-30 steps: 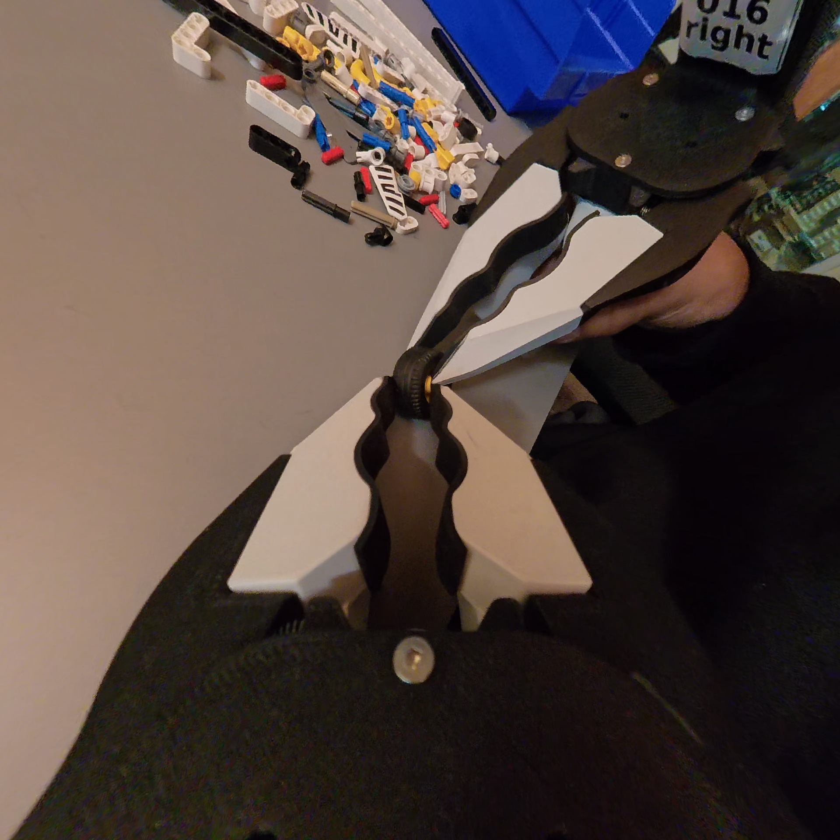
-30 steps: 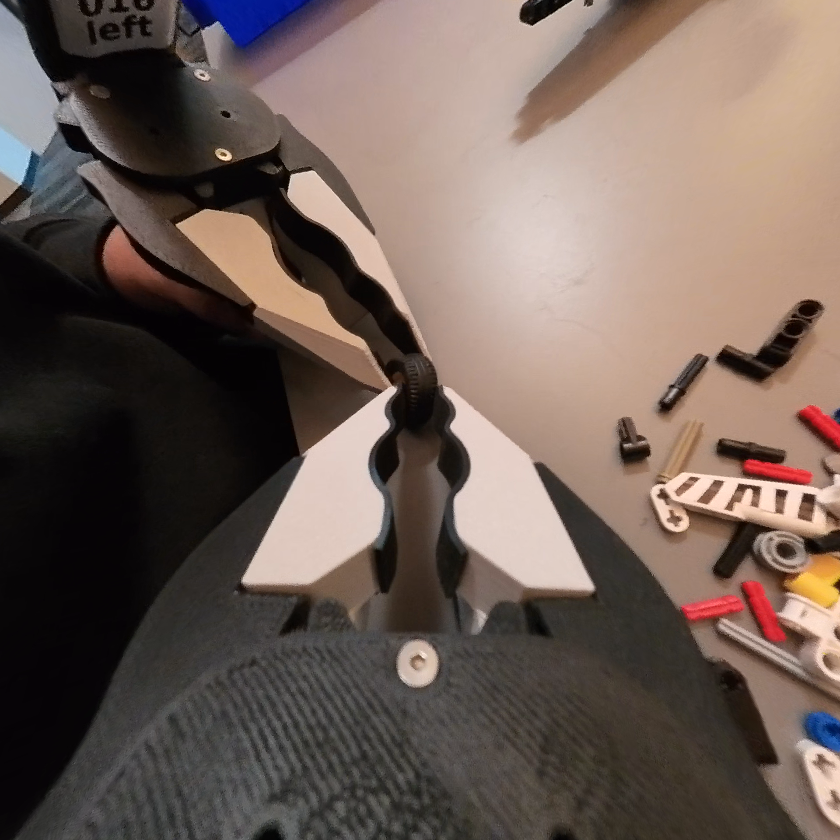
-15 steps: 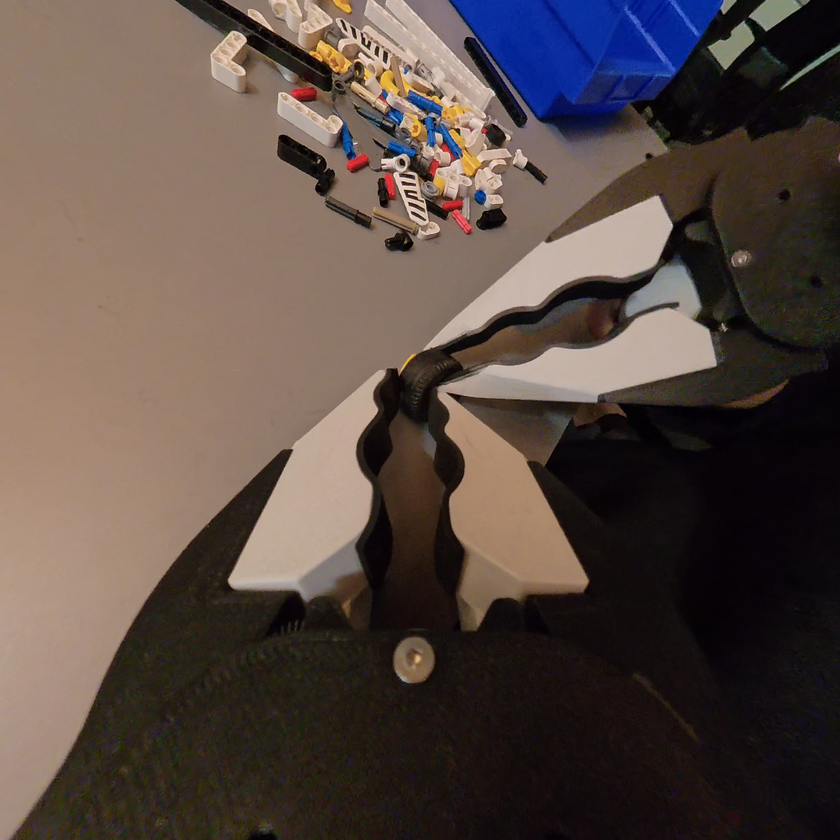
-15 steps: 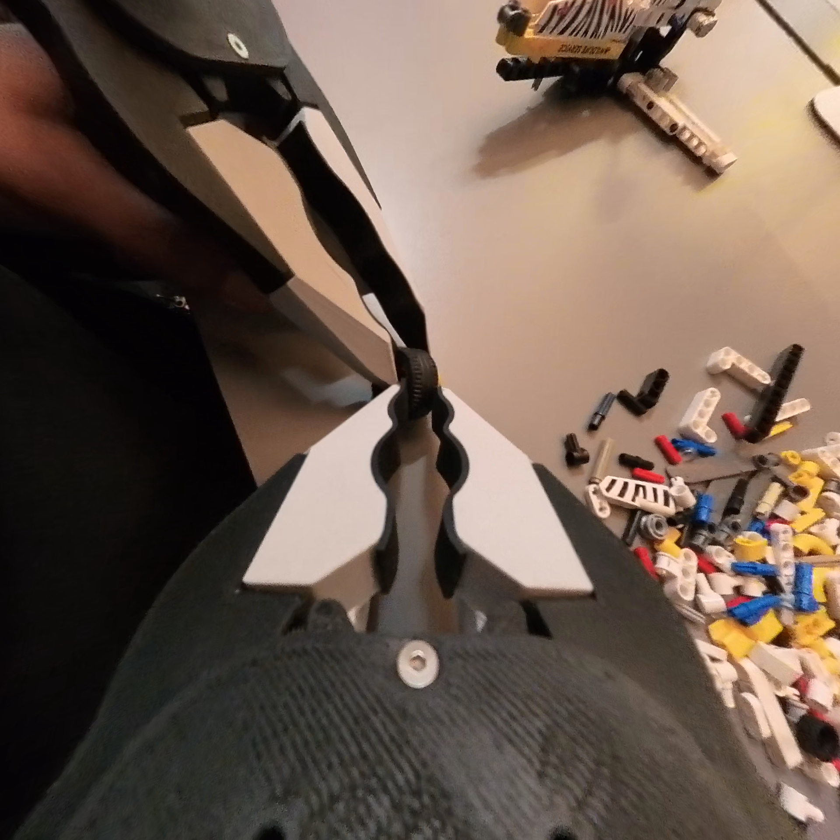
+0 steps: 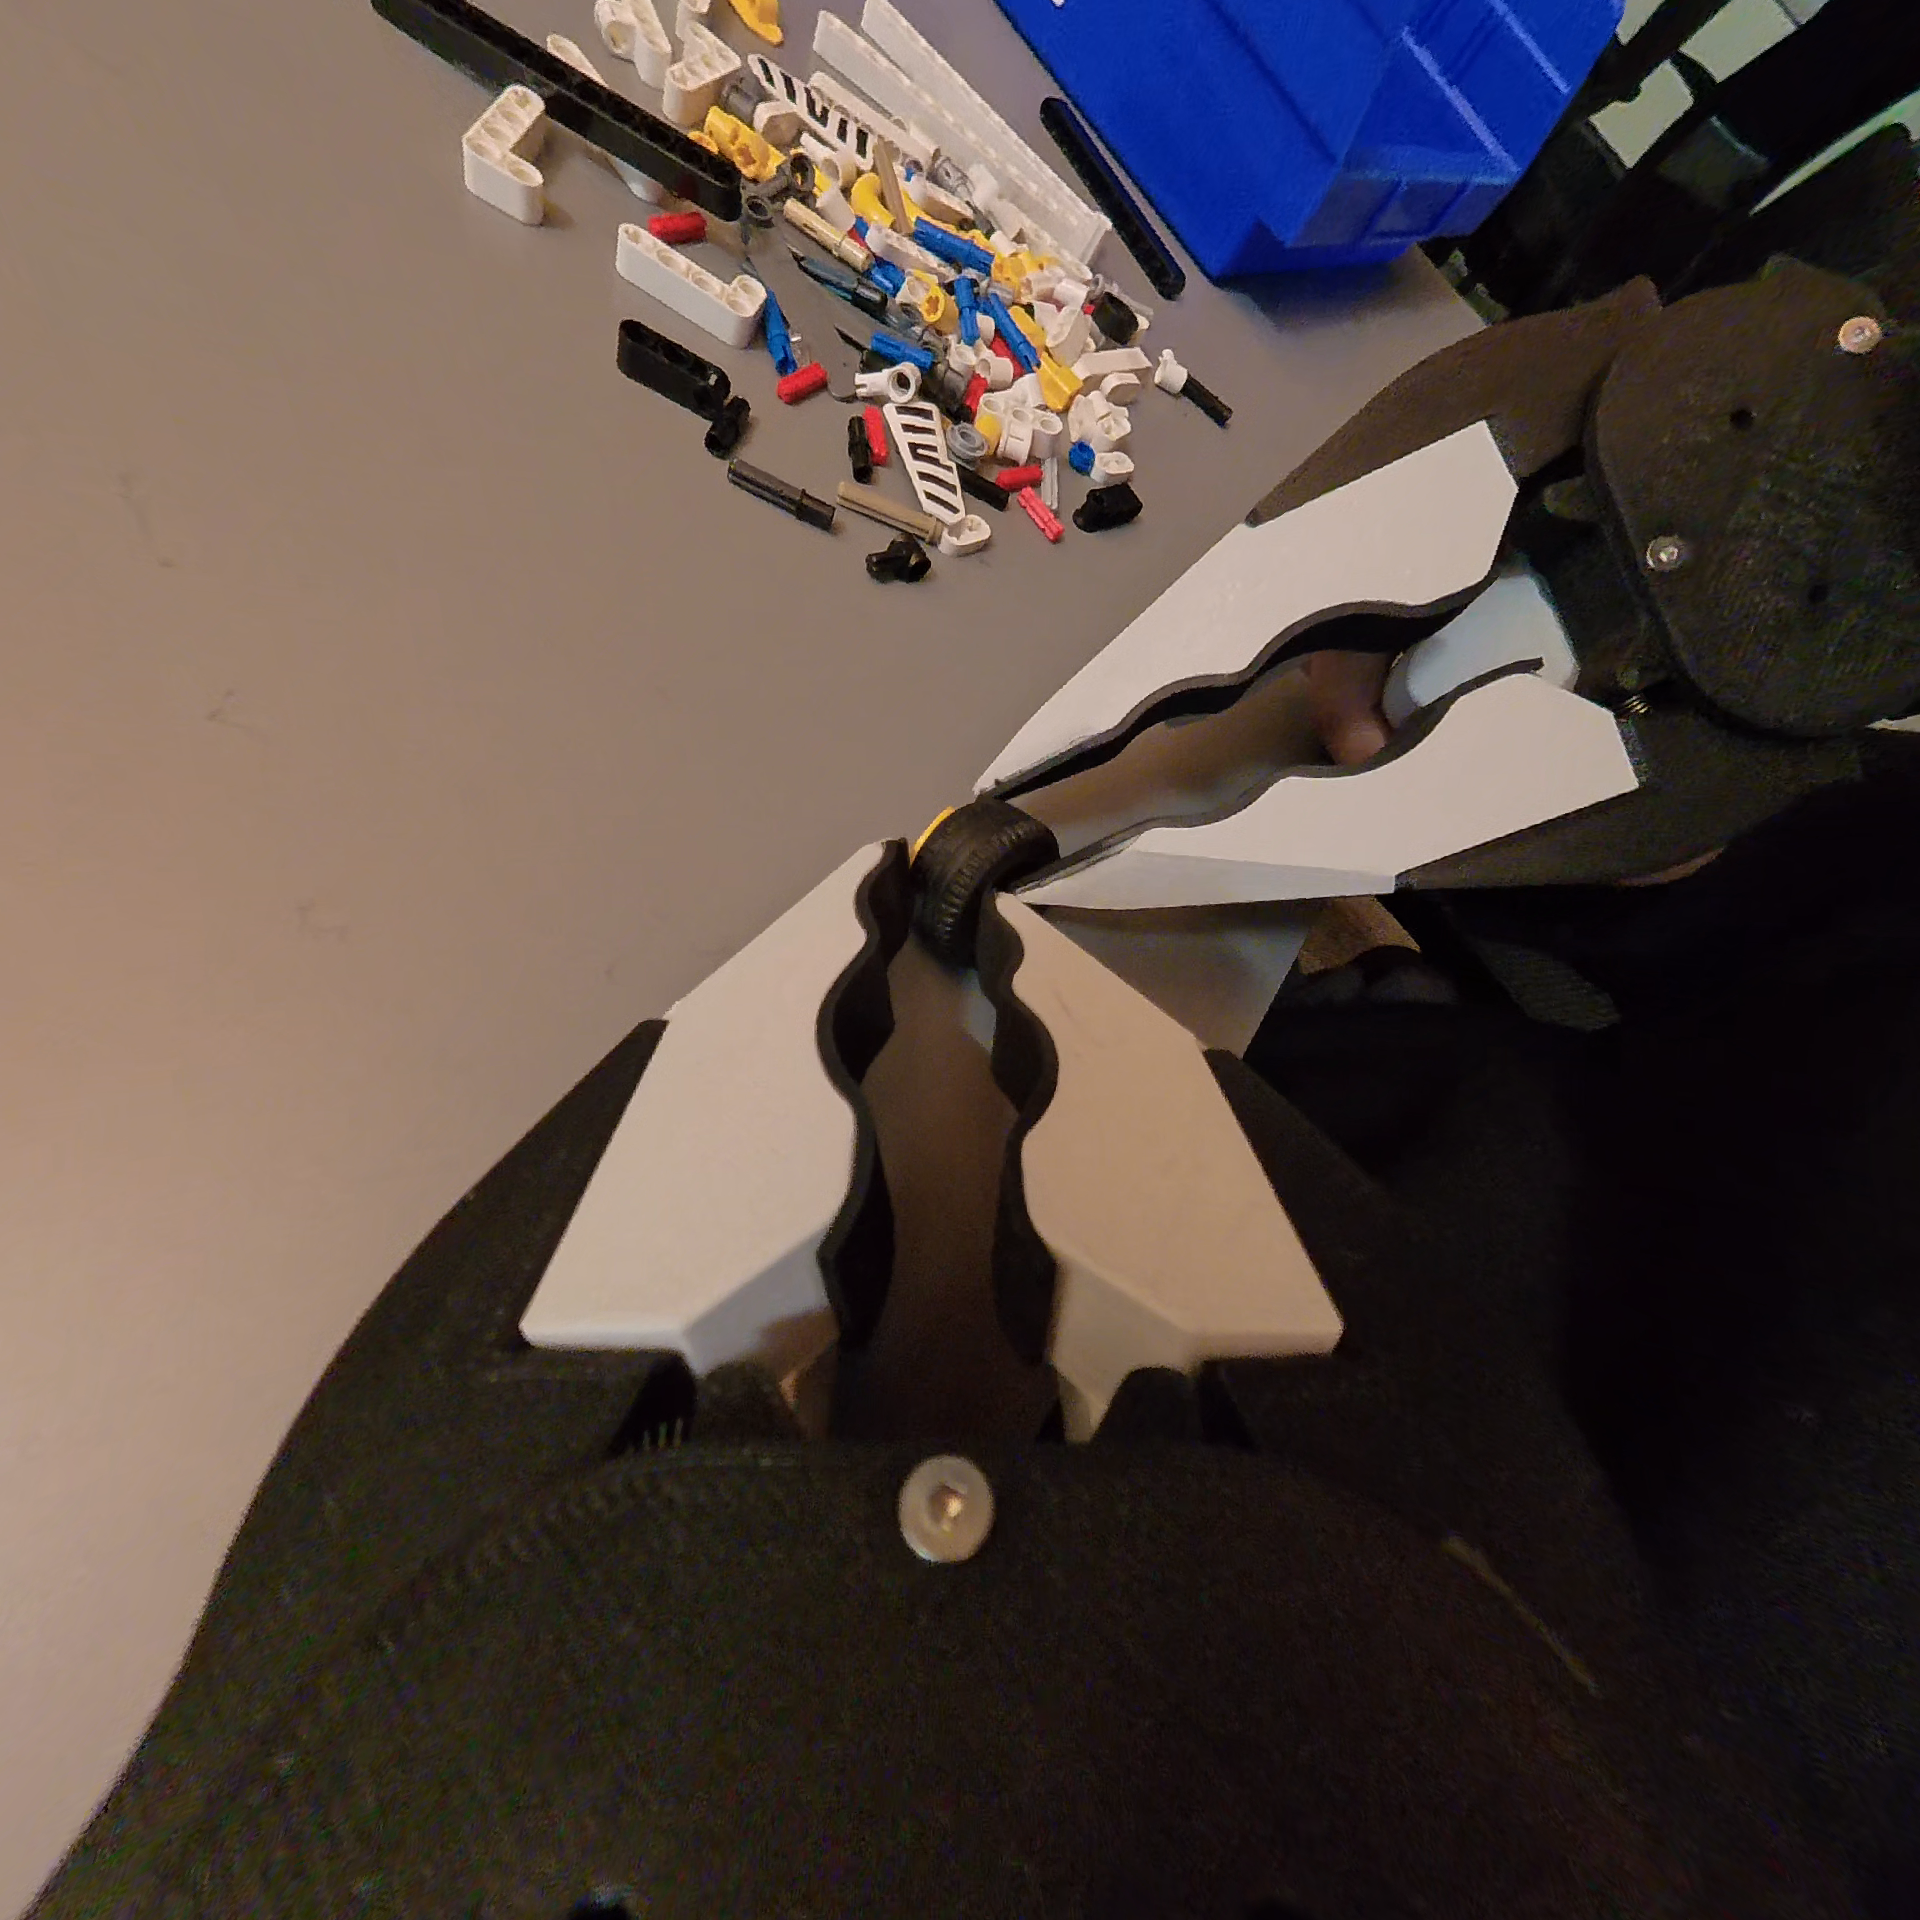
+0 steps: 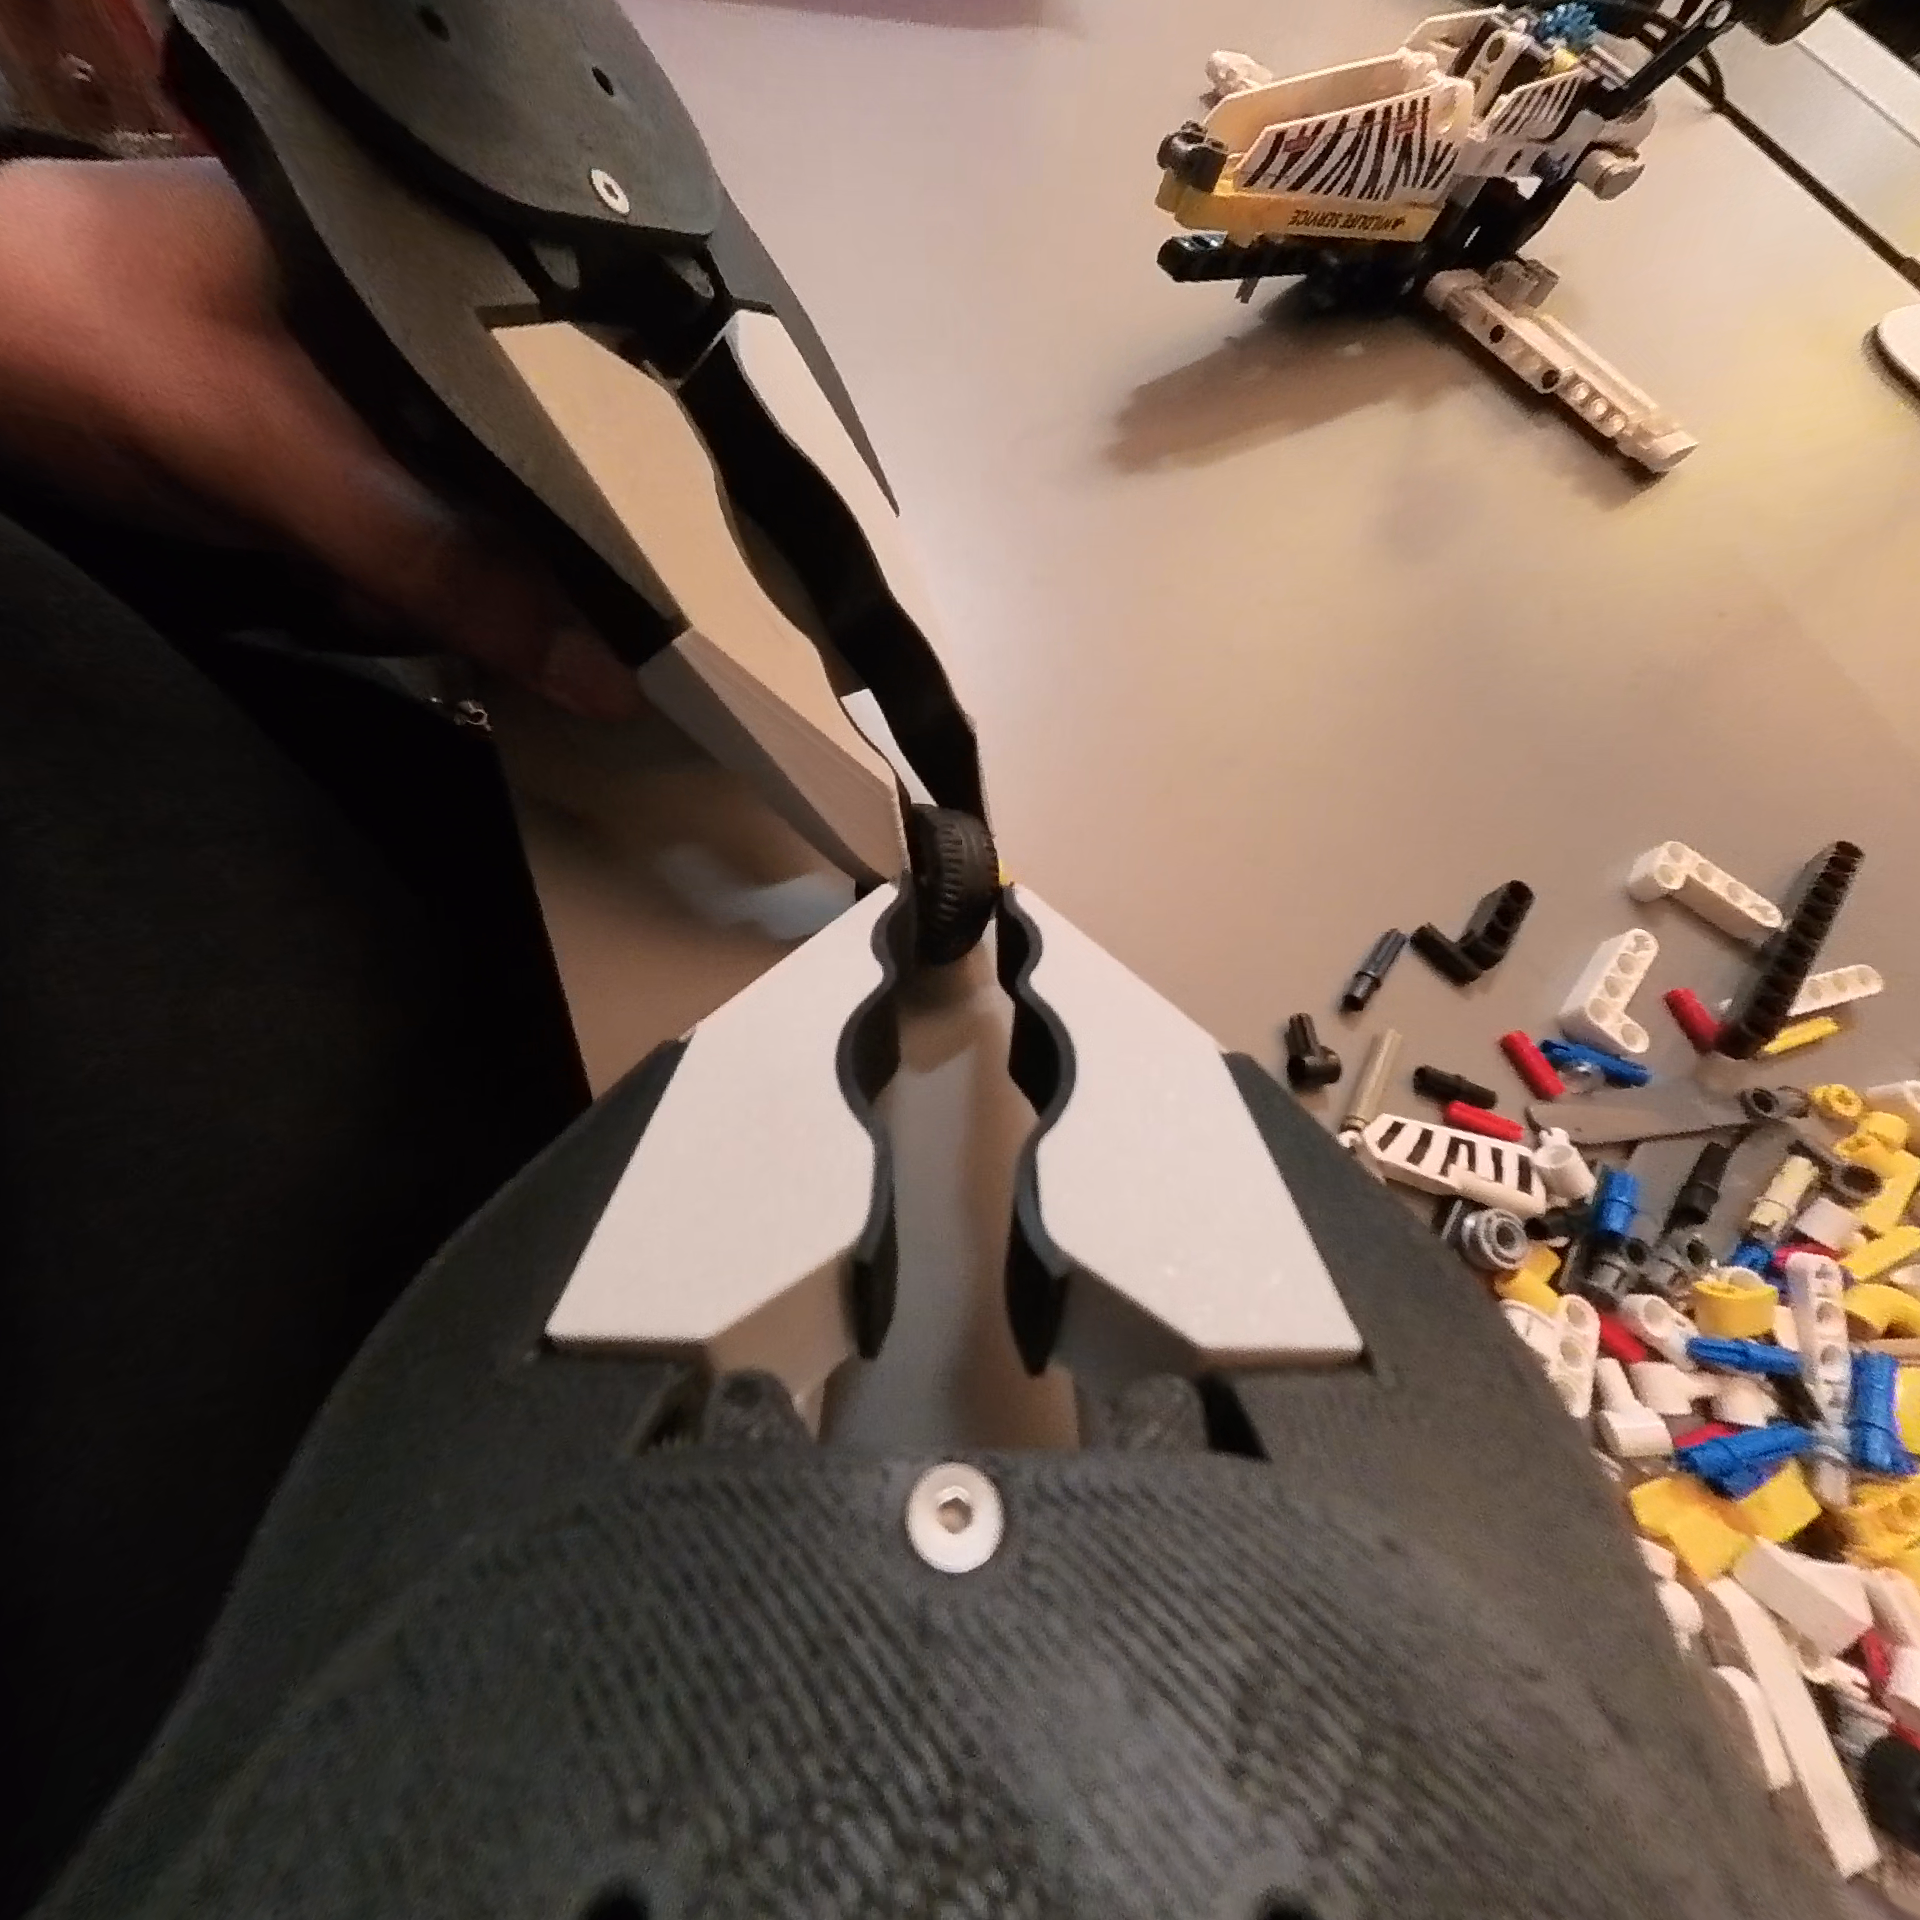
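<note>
The left gripper (image 5: 951, 914) is clamped on a small black tyre with a yellow hub (image 5: 971, 878), its wavy black pads pressing the tyre from both sides at the very tips. The right gripper (image 5: 1013, 836) comes in from the right and meets the same tyre head-on, and its tips also close around it, so the tyre is pinched between the two grippers above the near edge of the table (image 5: 260, 727). In the right wrist view the same tyre (image 6: 951, 894) sits at that gripper's fingertips (image 6: 951, 925), with the left gripper's black pads reaching down onto it from above. A hand (image 6: 343, 540) holds the left gripper from behind, next to dark clothing.

Farther out on the grey table lies a scattered pile of small building pieces (image 5: 935, 312) in white, yellow, blue, red and black, with a long black beam (image 5: 561, 104) and white angled beams at its edge. Beyond the pile stands a blue bin (image 5: 1351, 114). In the right wrist view a partly built model with zebra stripes and a yellow base (image 6: 1403, 177) stands well apart from the pile, near the far side of the table.
</note>
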`<state>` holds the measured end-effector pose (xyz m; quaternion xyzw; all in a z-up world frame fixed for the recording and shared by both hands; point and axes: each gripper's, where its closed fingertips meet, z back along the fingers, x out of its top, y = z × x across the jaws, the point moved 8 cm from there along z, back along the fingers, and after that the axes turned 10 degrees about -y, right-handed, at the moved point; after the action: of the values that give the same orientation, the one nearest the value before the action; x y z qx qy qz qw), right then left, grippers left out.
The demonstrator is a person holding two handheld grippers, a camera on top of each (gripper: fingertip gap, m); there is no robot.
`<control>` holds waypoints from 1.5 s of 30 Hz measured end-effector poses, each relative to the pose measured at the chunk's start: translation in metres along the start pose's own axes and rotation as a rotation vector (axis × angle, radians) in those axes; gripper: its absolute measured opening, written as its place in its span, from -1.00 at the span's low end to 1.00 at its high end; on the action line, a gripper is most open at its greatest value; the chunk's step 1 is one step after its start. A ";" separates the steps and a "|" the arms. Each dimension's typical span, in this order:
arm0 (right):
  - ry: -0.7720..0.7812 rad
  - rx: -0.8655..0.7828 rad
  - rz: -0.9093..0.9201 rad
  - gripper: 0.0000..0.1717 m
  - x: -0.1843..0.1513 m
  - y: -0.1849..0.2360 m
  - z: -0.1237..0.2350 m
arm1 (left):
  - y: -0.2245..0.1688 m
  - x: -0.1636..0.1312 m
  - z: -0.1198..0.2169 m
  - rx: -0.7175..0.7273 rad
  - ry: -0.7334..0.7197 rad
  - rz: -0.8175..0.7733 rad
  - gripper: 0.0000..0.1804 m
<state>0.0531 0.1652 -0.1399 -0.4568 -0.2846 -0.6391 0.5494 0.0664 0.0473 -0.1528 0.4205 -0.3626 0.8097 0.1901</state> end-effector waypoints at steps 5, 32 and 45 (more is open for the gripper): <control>-0.035 0.038 -0.073 -0.87 0.001 -0.004 0.005 | -0.001 0.000 0.001 0.001 -0.004 -0.014 -0.87; 0.054 0.209 -0.227 -0.71 0.002 -0.006 -0.019 | 0.015 -0.002 0.033 -0.050 -0.070 0.123 -0.81; -0.045 0.137 -0.231 -0.85 0.010 -0.011 -0.016 | 0.014 0.000 0.033 -0.094 -0.137 0.198 -0.92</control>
<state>0.0385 0.1492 -0.1362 -0.3967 -0.3904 -0.6667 0.4957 0.0754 0.0134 -0.1462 0.4277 -0.4518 0.7760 0.1035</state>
